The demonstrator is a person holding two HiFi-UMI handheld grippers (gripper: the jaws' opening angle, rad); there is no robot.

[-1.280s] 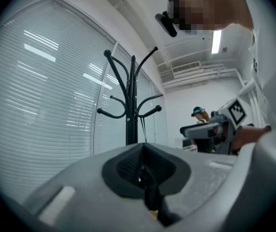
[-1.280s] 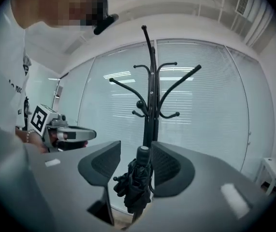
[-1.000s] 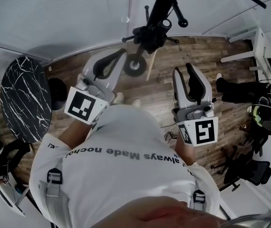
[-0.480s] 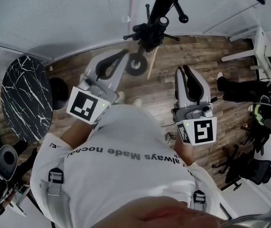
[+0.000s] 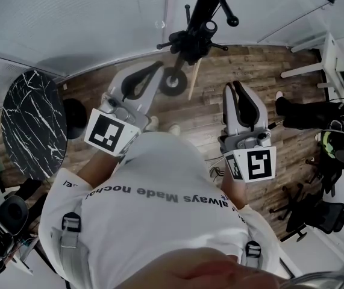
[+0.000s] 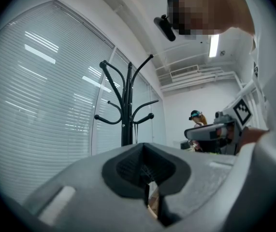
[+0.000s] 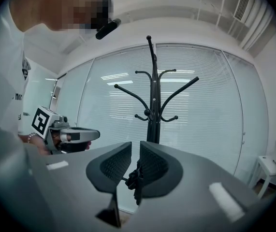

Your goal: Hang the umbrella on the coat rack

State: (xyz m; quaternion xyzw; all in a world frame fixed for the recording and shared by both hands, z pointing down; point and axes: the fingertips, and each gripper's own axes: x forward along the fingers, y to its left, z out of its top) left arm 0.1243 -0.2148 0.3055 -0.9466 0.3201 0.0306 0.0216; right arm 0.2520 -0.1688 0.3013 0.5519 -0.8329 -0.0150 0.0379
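The black coat rack point(image 5: 197, 23) stands straight ahead by the blinds, its round base point(image 5: 173, 82) on the wood floor. It also shows in the left gripper view point(image 6: 126, 105) and the right gripper view point(image 7: 152, 100), its upper hooks bare. A pale wooden stick point(image 5: 191, 82) slants beside the base; I cannot tell whether it belongs to the umbrella. My left gripper point(image 5: 158, 67) points at the rack, tips together, nothing in it. My right gripper point(image 5: 235, 87) is level to the rack's right, shut and empty. A dark lump point(image 7: 134, 178) shows low in the slit between its pads.
A round black marble table point(image 5: 32, 125) and a dark stool point(image 5: 72, 118) stand at the left. White desks point(image 5: 325, 56), a seated person point(image 5: 316, 116) and an office chair point(image 5: 322, 215) fill the right side. White blinds point(image 5: 99, 23) run behind the rack.
The right gripper's jaws have closed from a small gap to shut. Both hands keep their place. Something dark at the lower left edge has shifted.
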